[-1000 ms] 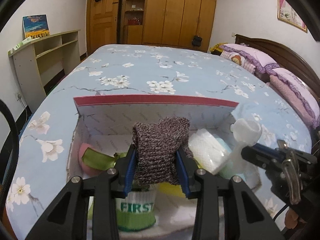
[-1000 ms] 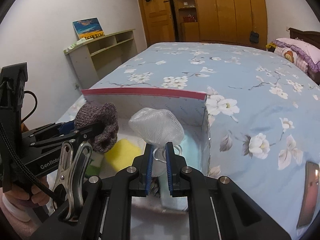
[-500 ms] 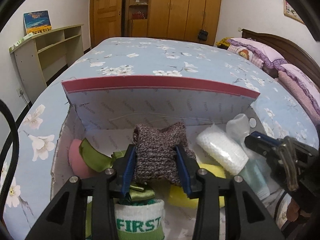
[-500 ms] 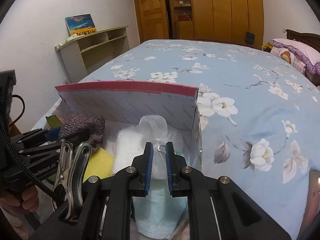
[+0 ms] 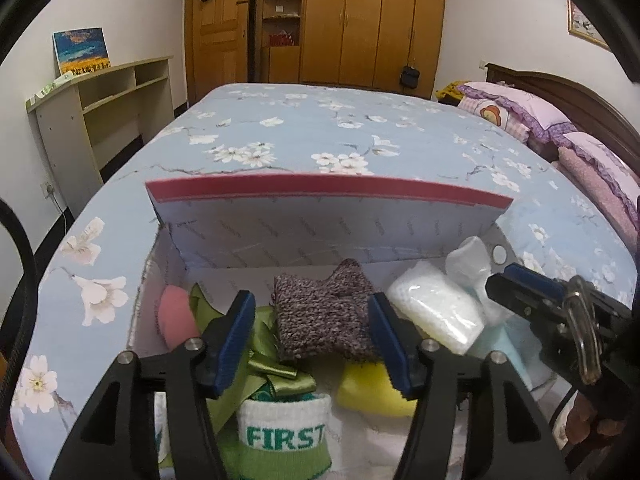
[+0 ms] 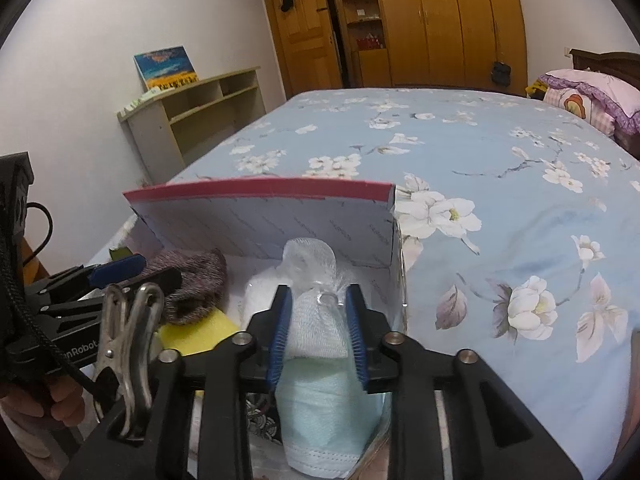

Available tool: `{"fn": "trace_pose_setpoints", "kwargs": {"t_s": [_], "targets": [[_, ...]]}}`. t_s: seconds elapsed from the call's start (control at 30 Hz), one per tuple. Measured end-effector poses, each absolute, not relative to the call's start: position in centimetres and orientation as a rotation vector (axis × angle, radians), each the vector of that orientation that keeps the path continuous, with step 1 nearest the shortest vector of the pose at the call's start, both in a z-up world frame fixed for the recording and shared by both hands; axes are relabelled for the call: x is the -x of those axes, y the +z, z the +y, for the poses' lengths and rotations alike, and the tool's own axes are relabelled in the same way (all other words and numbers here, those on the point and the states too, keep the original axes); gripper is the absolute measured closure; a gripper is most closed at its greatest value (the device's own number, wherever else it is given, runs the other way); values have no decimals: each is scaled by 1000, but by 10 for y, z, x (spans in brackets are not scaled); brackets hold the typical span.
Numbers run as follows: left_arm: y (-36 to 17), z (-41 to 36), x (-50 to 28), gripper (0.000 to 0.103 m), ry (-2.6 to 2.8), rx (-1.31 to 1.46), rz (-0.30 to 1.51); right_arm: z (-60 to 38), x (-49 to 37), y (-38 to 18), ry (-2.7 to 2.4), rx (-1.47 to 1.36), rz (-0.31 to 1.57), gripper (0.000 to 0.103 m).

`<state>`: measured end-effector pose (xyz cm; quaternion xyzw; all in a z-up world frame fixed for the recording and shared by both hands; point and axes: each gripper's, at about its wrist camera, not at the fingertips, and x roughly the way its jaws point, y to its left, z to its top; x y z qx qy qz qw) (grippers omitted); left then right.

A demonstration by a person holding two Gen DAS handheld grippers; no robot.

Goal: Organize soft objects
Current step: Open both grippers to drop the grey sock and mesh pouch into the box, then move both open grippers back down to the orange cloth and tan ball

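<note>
A white cardboard box [image 5: 320, 232] with a red-edged lid stands open on the bed. My left gripper [image 5: 312, 340] is inside it and its jaws are opening. The grey-brown knitted piece [image 5: 324, 316] lies between them on a yellow sponge [image 5: 372, 392] and green ribbon [image 5: 280, 376], with a gap at the left pad. My right gripper [image 6: 317, 336] is at the box's [image 6: 260, 224] right end, its jaws opening too. A white mesh pouch [image 6: 316, 312] rests between them on a pale blue mask [image 6: 324, 412].
Also in the box are a pink sponge [image 5: 174, 316], a green-and-white "FIRST" sock [image 5: 284, 436] and a white net packet [image 5: 436, 316]. The blue flowered bedspread [image 6: 500, 208] stretches beyond. Pillows [image 5: 520, 112] lie far right and a shelf unit [image 5: 100, 112] stands left.
Both grippers sank into the box and their jaws parted. The knitted piece now lies loose on the sponge, and the mesh pouch rests on the mask.
</note>
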<state>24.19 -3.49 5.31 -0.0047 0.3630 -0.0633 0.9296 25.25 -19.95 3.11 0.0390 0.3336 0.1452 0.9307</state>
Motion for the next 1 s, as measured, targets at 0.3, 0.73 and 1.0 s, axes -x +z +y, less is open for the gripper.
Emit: {"fn": "trace_pose_setpoints", "kwargs": {"t_s": [0.3, 0.73, 1.0], "targets": [[69, -34, -226, 38, -146, 14, 733, -199, -237, 47, 325, -88, 638, 61], [80, -38, -199, 38, -178, 17, 724, -202, -213, 58, 338, -95, 635, 60], [85, -39, -178, 38, -198, 31, 727, -201, -185, 65, 346, -77, 640, 60]]}}
